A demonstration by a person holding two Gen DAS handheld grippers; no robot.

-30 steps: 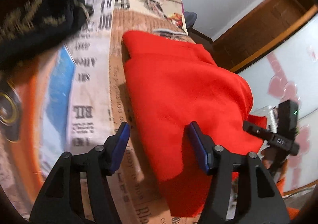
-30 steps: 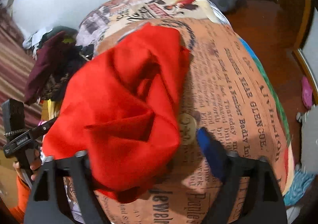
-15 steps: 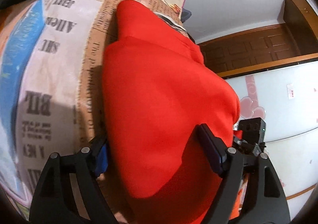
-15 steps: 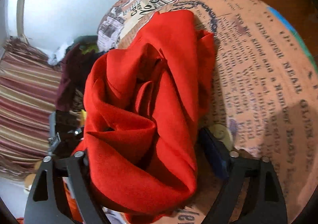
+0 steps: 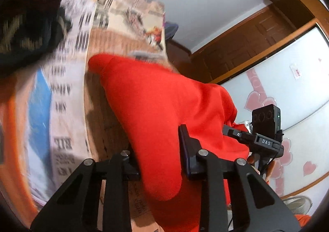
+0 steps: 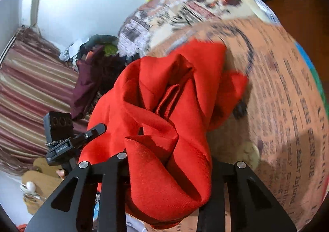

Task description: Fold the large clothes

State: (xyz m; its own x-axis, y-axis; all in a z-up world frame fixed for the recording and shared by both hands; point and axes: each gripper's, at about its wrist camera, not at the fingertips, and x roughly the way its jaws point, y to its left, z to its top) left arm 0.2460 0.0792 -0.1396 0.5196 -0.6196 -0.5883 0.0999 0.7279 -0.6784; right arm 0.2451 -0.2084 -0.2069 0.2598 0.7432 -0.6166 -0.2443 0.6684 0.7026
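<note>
A large red garment (image 5: 164, 108) lies bunched on the newspaper-print bed cover (image 5: 67, 129), its near edge lifted. In the left wrist view my left gripper (image 5: 159, 162) has a thick fold of it between its fingers, jaws closing and pads pressing the cloth. The right wrist view shows the crumpled red garment (image 6: 164, 129) gathered in my right gripper (image 6: 168, 170), whose jaws are closing on the bundle too. Each gripper shows in the other's view: the right gripper (image 5: 265, 135) at the cloth's right end, the left gripper (image 6: 67, 139) at its left end.
A pile of dark and maroon clothes (image 6: 92, 79) sits on the bed beyond the garment's left side. A striped curtain (image 6: 30, 92) hangs at the left. A wooden door (image 5: 246, 46) and a white panel with pink hearts (image 5: 298, 88) stand to the right.
Both grippers' jaws have narrowed from wide open onto the red cloth. Both hands have risen, and the near edge of the garment has come up off the bed cover.
</note>
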